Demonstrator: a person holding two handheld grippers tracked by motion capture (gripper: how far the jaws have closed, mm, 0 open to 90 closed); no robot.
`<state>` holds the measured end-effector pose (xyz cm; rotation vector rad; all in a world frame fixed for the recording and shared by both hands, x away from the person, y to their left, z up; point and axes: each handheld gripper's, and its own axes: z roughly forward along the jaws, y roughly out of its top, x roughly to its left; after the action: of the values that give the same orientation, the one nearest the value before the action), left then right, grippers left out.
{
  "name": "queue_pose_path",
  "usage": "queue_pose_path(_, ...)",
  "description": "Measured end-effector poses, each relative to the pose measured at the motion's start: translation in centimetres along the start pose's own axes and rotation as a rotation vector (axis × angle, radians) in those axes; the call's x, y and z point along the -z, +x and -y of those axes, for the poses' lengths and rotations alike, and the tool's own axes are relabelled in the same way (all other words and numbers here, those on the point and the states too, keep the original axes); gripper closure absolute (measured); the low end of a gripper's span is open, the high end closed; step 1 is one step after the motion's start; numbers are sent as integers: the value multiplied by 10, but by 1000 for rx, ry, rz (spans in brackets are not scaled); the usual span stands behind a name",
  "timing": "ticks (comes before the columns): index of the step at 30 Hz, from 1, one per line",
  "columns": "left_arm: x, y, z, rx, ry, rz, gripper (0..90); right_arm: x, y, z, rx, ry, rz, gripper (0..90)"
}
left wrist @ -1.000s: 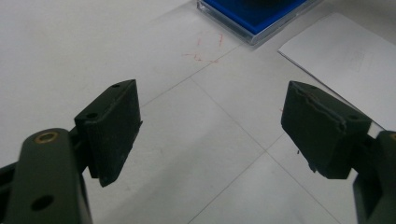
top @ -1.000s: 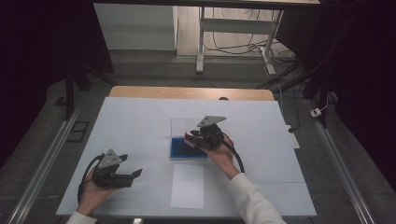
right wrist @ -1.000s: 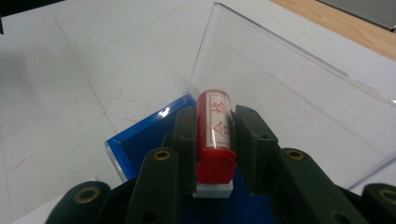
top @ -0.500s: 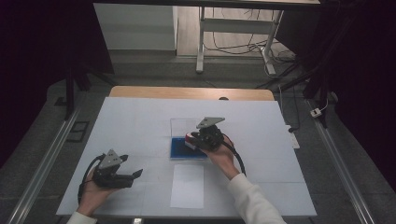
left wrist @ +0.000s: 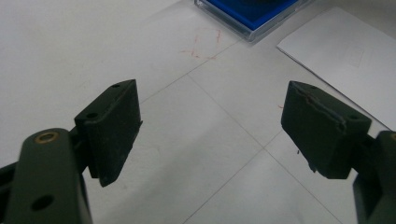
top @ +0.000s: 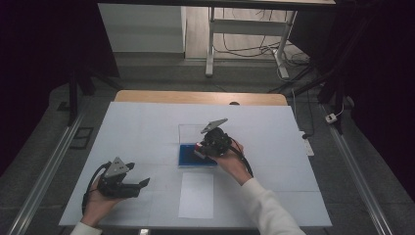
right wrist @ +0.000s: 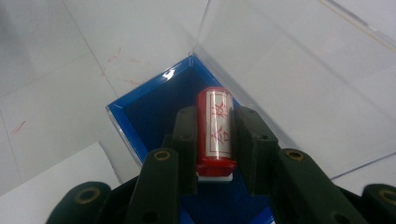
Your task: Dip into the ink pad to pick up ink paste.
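— Stamp (right wrist: 214,128) question first, but start with the big things: where did everything sit?

— A white tabletop (top: 147,127) carried it all. Near its middle lay the blue case (top: 188,155) with its clear lid (right wrist: 289,79) standing open toward the far edge. A white sheet of paper (top: 196,194) lay just beside the case, toward the near edge. The left gripper (top: 139,185) rested by the near left corner, well apart from the case, its jaws spread wide with nothing between them.

— And the right gripper (right wrist: 215,140)?

— It hung over the case, jaws pinching the red cylindrical stamp by its sides. The stamp was tilted above the blue lining; I could not tell whether its white base touched the lining or cleared it.

— Which step was that, in your judgement?

— Either lifting the stamp out of the case or setting it in. With blank paper waiting close by, I would guess lifting out to make an impression.

— What would the next move need?

— A firm pinch, a rise clear of the case wall and lid, then the stamp brought upright over the paper toward the near edge.
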<state>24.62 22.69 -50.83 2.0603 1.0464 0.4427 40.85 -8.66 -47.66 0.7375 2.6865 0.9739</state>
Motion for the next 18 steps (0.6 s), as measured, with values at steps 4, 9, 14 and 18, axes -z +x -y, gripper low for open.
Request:
queue_pose_path(4,0,1,0,4,0,-1,204,-1,-3,-6,-7,43,-14,706)
queue_pose_path(9,0,0,1,3,4,-2,204,-3,-3,-7,-12,76,-15,708)
queue_pose_path(14,-1,0,1,4,9,-4,204,-6,2,-11,31,119,12,711)
queue_pose_path(18,-2,-1,1,2,12,-1,204,-7,6,-12,59,138,36,711)
